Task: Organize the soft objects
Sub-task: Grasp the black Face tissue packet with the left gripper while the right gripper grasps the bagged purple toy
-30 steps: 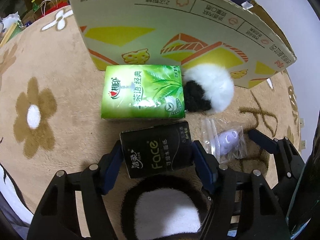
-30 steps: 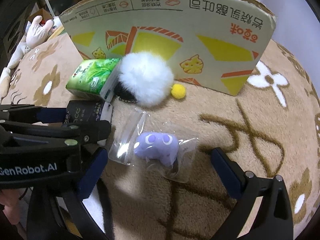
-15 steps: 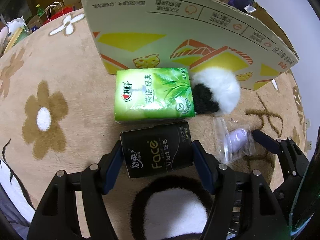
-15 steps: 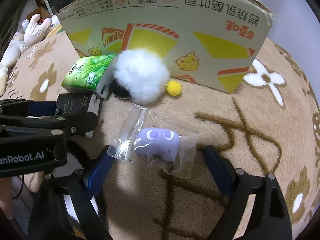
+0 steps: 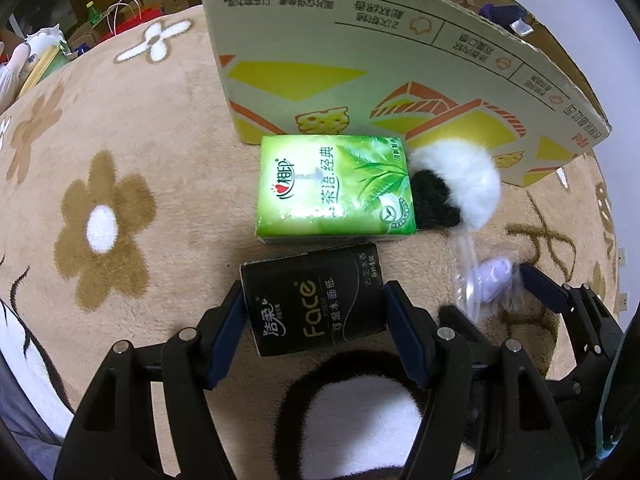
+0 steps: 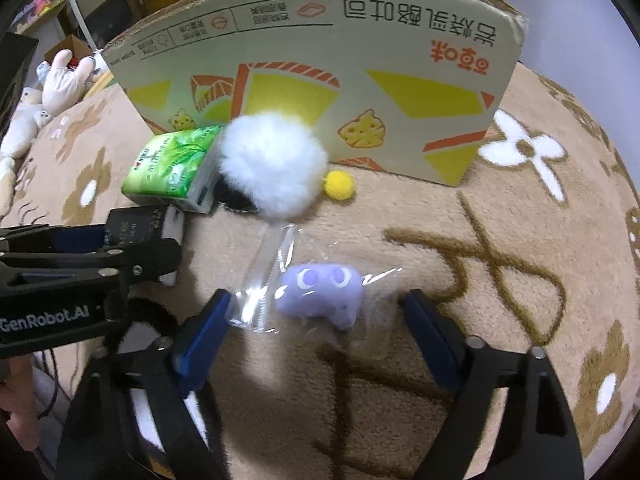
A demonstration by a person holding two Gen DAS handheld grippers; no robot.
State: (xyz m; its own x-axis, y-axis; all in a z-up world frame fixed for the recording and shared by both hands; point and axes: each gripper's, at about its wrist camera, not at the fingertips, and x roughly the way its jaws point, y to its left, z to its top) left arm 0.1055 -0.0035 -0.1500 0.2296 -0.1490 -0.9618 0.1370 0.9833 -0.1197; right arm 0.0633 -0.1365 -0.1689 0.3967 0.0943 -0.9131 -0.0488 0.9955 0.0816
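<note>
Beside the cardboard box (image 6: 320, 92), bare carpet (image 6: 500, 240).

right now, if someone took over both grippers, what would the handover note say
Left gripper: shut on the black tissue pack, which looks lifted off the blanket.
Right gripper: jaws closing around the bagged purple toy, not yet gripped.
Green tissue pack, white-and-black pompom and yellow pompom lie before the cardboard box.
Done: nothing placed that can be seen.
Left: sort all five.
</note>
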